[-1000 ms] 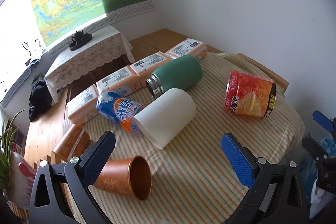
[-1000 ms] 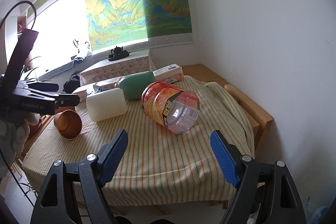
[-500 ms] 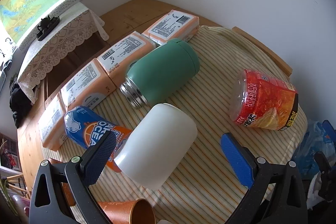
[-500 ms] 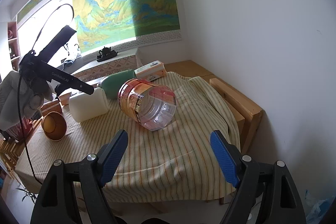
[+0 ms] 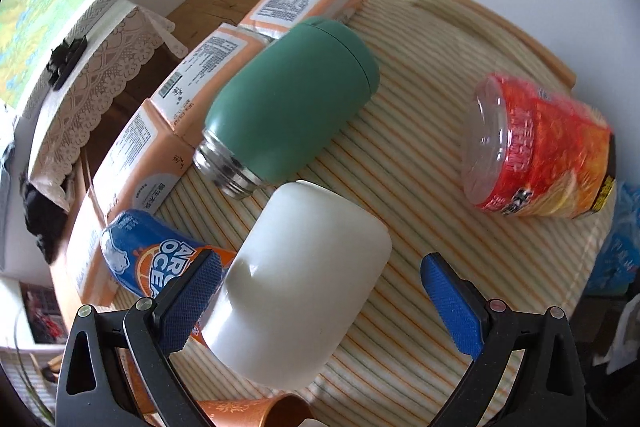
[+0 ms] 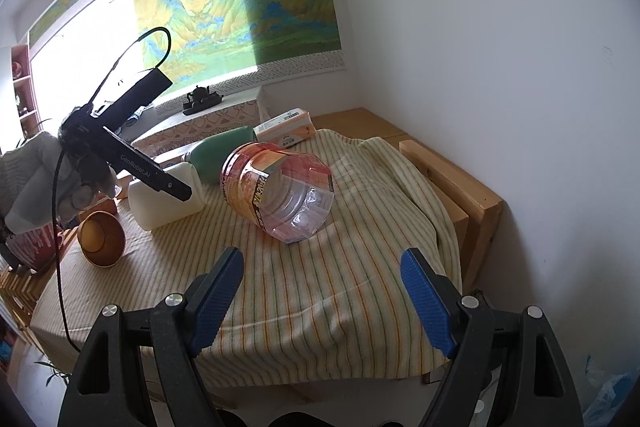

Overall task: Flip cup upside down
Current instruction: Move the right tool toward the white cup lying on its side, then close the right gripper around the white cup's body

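Observation:
A white cup (image 5: 296, 283) lies on its side on the striped tablecloth (image 5: 420, 187), with its mouth toward me. My left gripper (image 5: 320, 303) is open and its jaws straddle the cup's near end without touching it. The cup also shows in the right wrist view (image 6: 164, 199), partly behind the left gripper's body. My right gripper (image 6: 320, 299) is open and empty, low over the table's near edge, well away from the cup.
A green flask (image 5: 288, 103) lies behind the cup. A blue soda can (image 5: 144, 259) lies at its left, a red plastic jar (image 5: 536, 151) at the right, a copper cup (image 6: 100, 239) at the near left. Orange cartons (image 5: 208, 67) line the far edge.
My left gripper has moved forward and down over the white cup, so its jaws now flank it. The copper cup has slid out under the frame. My right gripper has hardly moved.

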Demonstrator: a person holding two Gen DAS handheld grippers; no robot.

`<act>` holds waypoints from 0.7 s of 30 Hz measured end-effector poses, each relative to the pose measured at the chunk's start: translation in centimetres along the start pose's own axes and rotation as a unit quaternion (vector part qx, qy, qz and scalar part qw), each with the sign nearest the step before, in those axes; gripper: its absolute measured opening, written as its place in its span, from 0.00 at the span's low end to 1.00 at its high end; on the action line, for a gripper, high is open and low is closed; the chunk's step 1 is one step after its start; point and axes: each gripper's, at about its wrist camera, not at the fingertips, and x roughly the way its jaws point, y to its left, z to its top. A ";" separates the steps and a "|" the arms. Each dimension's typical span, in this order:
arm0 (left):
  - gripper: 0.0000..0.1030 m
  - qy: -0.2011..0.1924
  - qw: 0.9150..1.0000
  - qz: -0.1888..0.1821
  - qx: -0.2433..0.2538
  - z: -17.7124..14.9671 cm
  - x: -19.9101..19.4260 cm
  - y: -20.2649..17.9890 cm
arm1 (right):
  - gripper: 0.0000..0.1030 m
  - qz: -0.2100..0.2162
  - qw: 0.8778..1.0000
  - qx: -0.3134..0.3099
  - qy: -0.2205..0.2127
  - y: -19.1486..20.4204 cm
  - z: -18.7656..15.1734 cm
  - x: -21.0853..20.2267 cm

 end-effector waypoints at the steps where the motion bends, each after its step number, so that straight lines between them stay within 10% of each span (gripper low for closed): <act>1: 0.99 0.005 1.000 0.004 0.009 0.0 0.3 -0.3 | 0.75 0.000 1.000 0.001 0.001 0.0 0.0 0.1; 10: 0.82 0.024 0.997 0.062 0.048 0.3 1.6 -0.7 | 0.75 0.004 1.000 0.010 0.004 -0.5 0.0 0.3; 21: 0.82 0.016 1.000 0.010 0.020 -1.6 -1.0 -2.6 | 0.75 0.006 1.000 0.006 0.004 -0.4 -0.2 -0.1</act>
